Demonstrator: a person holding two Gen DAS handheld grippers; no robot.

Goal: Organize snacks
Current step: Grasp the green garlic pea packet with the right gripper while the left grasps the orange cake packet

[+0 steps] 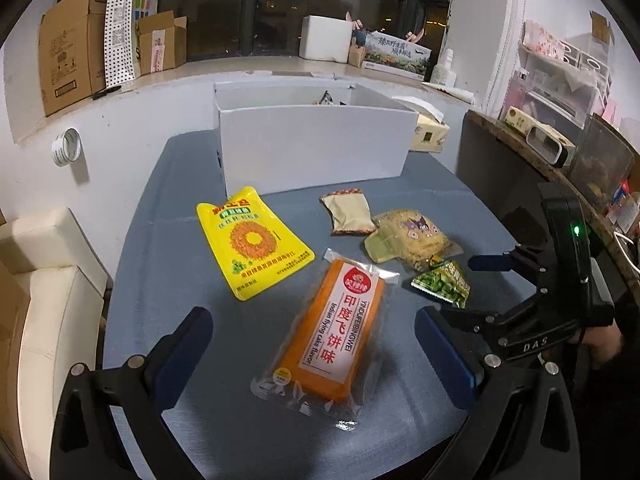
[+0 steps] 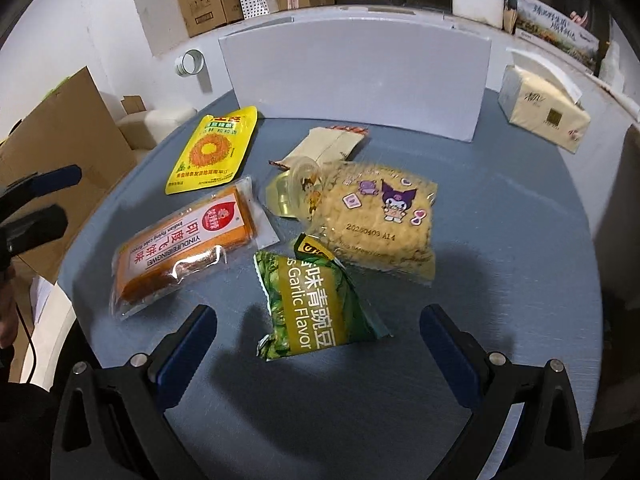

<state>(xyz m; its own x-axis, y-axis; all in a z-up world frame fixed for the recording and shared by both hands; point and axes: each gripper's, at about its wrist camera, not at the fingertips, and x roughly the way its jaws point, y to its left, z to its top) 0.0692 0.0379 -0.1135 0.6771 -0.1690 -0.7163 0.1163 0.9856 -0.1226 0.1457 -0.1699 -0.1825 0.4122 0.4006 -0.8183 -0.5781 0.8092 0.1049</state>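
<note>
Right wrist: green pea packet (image 2: 316, 304), "Garlic Flavor".

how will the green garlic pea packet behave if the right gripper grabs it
The green pea packet looks puffy and crinkled, so probably light and squashy. Its glossy film may slip between the pads. It lies flat, so it is unlikely to roll.

Both tools (image 1: 314, 354) (image 2: 318, 354) wide open, empty

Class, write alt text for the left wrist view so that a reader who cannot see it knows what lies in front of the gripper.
The open left gripper hovers over an orange flying-cake packet on a grey table. Beyond lie a yellow pouch, three smaller snack packets and a white box; the right gripper enters from the right.
</note>
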